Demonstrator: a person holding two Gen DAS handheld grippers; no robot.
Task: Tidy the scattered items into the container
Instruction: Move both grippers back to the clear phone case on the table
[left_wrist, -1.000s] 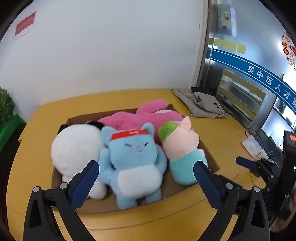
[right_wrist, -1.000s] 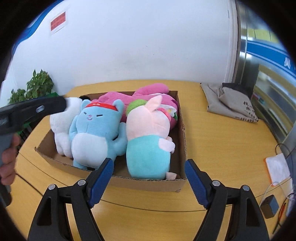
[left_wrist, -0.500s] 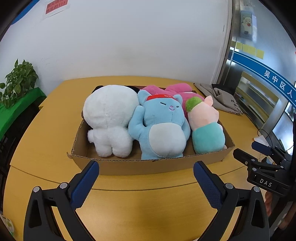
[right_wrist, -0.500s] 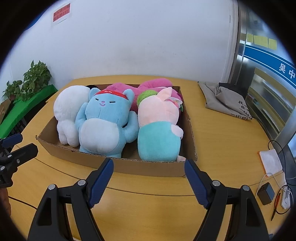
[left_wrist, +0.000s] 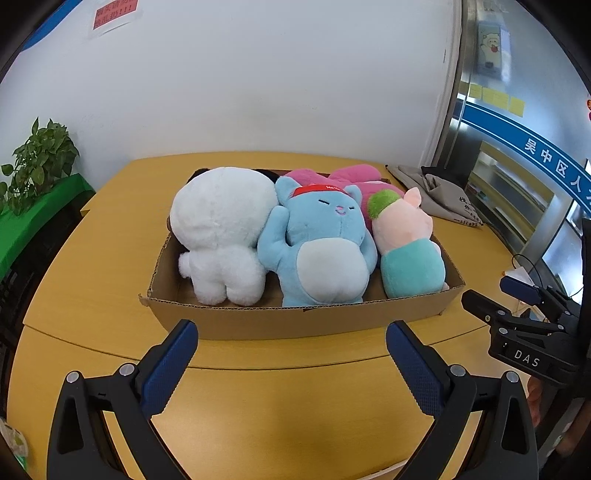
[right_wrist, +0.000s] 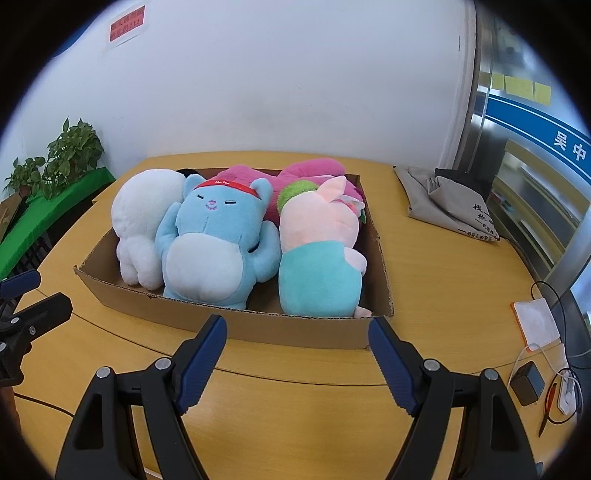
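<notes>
A shallow cardboard box (left_wrist: 303, 322) (right_wrist: 258, 325) sits on the yellow table. In it lie a white plush (left_wrist: 221, 229) (right_wrist: 142, 214), a blue plush with a red headband (left_wrist: 321, 251) (right_wrist: 218, 243), a pink-and-teal pig plush (left_wrist: 410, 254) (right_wrist: 319, 254) and a magenta plush (left_wrist: 354, 177) (right_wrist: 306, 170) behind them. My left gripper (left_wrist: 291, 349) is open and empty, in front of the box. My right gripper (right_wrist: 297, 343) is open and empty, in front of the box's right half. The right gripper also shows at the left wrist view's right edge (left_wrist: 517, 314).
A grey cloth bag (left_wrist: 443, 199) (right_wrist: 450, 203) lies on the table at the back right. A white pad (right_wrist: 535, 321), a black charger (right_wrist: 528, 380) and cables lie at the right edge. A potted plant (left_wrist: 37, 162) (right_wrist: 66, 158) stands off the table's left.
Both grippers have pulled back from over the box toward the table's front edge, still open and empty. The plush toys have not moved.
</notes>
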